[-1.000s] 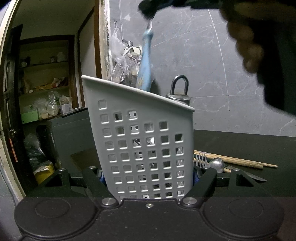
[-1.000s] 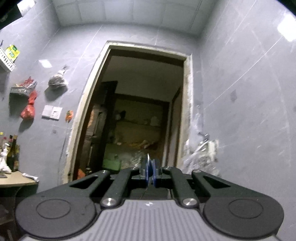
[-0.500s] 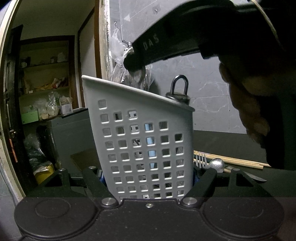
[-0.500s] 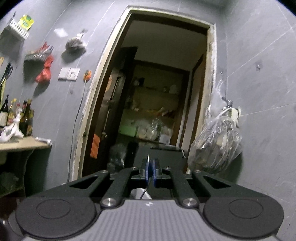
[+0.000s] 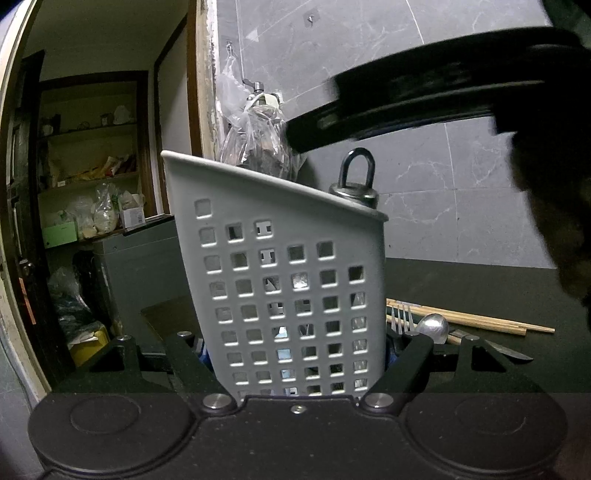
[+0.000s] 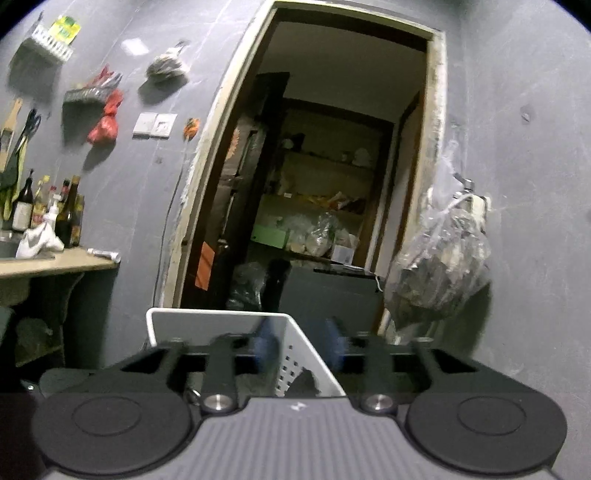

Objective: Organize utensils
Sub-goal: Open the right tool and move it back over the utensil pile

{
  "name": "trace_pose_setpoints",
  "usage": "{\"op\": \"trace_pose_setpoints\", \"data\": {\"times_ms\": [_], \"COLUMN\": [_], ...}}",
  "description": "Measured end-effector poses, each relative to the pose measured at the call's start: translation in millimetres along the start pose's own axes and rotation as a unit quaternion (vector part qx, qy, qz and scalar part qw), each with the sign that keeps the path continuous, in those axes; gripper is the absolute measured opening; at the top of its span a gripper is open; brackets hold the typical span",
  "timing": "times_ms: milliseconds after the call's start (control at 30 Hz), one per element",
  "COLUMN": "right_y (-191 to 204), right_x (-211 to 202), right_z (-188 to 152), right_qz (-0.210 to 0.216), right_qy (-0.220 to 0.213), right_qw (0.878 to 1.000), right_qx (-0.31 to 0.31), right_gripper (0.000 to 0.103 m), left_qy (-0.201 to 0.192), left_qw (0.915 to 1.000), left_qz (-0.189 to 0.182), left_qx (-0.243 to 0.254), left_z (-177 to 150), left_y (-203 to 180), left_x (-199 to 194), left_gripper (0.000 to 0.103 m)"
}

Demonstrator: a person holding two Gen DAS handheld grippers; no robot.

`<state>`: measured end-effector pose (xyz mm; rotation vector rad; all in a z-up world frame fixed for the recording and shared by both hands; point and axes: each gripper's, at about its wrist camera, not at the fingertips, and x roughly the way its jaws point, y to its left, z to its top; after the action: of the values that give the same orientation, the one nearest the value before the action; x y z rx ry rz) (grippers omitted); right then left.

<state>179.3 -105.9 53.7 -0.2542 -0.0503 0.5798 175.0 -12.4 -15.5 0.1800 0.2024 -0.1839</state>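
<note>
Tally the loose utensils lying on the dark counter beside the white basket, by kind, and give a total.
Counted in the left wrist view, right of the white perforated basket:
fork: 1
spoon: 1
knife: 1
wooden chopsticks: at least 2; the exact number is hard to tell
Total: at least 5

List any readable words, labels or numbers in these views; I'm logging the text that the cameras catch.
No text reads in either view.
Box with barcode label on the back shelf: too small.
Yellow-green packet on the wall rack: blurred.
Bottles on the counter: labels too small.
Small mark on the right gripper body: a logo, no letters.
</note>
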Motion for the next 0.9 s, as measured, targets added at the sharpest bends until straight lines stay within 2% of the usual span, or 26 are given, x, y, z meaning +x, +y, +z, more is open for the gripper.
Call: {"op": "trace_pose_setpoints", "data": {"times_ms": [67,133,333,400,567,700,900], "right_y": [-10,-21,-52,-60,-71,-68,-57], "right_x": [-12,-22,-46,-49,-46,-42,-31], "right_z": [0,-1,-18,-28,-59,-81,-93], "right_qz": [-0.013,-0.031,-0.096,-0.117,-0.148,-0.139,-0.134], "right_qy": [-0.007,-0.009,0.009,0.028,0.107,0.162,0.218], "right_qw": [1.000,0.999,0.993,0.990,0.978,0.970,0.963], "right_qx": [0.016,0.029,0.063,0.073,0.101,0.120,0.089], "right_gripper": [0.061,0.078,0.100,0.103,0.103,0.103,0.103], "left_qy": [0.000,0.001,0.000,0.001,0.003,0.005,0.006], "left_qw": [1.0000,1.0000,1.0000,1.0000,1.0000,1.0000,0.9999], "left_qz": [0.000,0.000,0.000,0.001,0.003,0.004,0.007], "left_qx": [0.001,0.001,0.002,0.002,0.005,0.007,0.009], "left_z": [0,0,0,1,1,2,3], "left_y": [0,0,0,0,-1,-2,-6], "left_x": [0,1,0,0,0,-2,-2], "left_gripper": [0.078,0.078,0.078,0.078,0.079,0.079,0.079]}}
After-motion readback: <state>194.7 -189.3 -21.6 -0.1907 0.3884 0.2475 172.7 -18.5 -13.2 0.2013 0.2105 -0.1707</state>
